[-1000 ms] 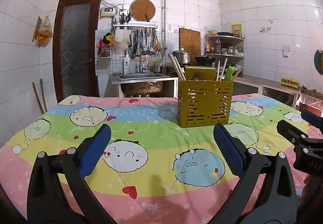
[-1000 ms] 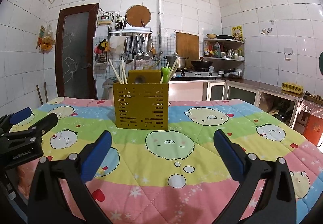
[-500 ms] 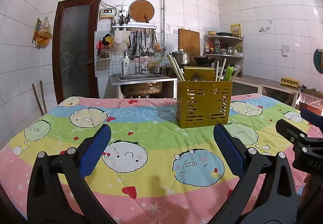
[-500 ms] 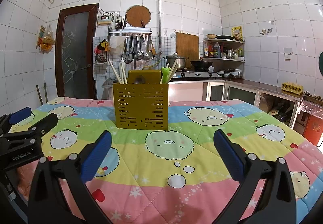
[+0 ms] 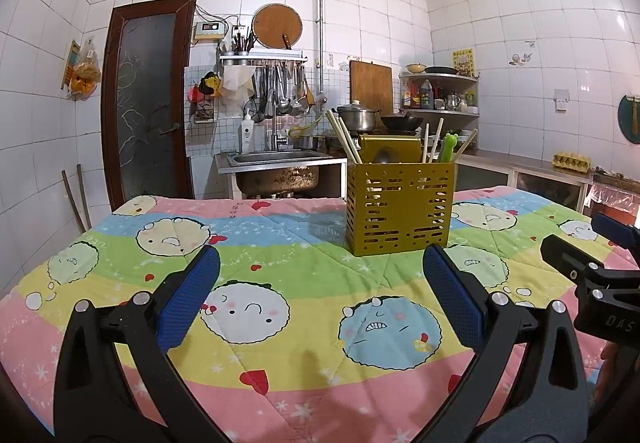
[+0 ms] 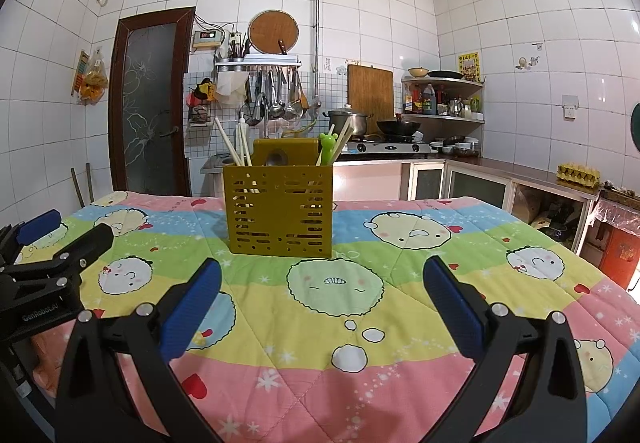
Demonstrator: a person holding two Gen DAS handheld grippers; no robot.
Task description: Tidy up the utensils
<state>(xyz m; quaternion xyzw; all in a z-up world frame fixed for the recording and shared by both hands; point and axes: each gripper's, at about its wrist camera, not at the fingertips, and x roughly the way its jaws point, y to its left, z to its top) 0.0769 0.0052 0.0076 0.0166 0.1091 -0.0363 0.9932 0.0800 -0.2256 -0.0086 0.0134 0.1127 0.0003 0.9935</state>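
Your left gripper (image 5: 320,291) hovers over the near edge of the table (image 5: 120,271), its two blue pads spread wide and holding nothing; with no loose utensil on the quilt, it is probably parked there to stay clear. Moving right, the one yellow caddy (image 5: 400,211) stands upright toward the far edge of the table, a little right of centre in the left view, well apart from both grippers. In its left end you have a small bunch of pale chopsticks (image 5: 342,141), two or three as far as I can tell; a spoon (image 6: 275,159) shows in the middle slot; in the right end one green frog-topped utensil (image 6: 326,147) stands with roughly three more sticks. Sorted by compartment, the job looks about done. Your right gripper (image 6: 320,291) likewise gapes empty over the near edge.
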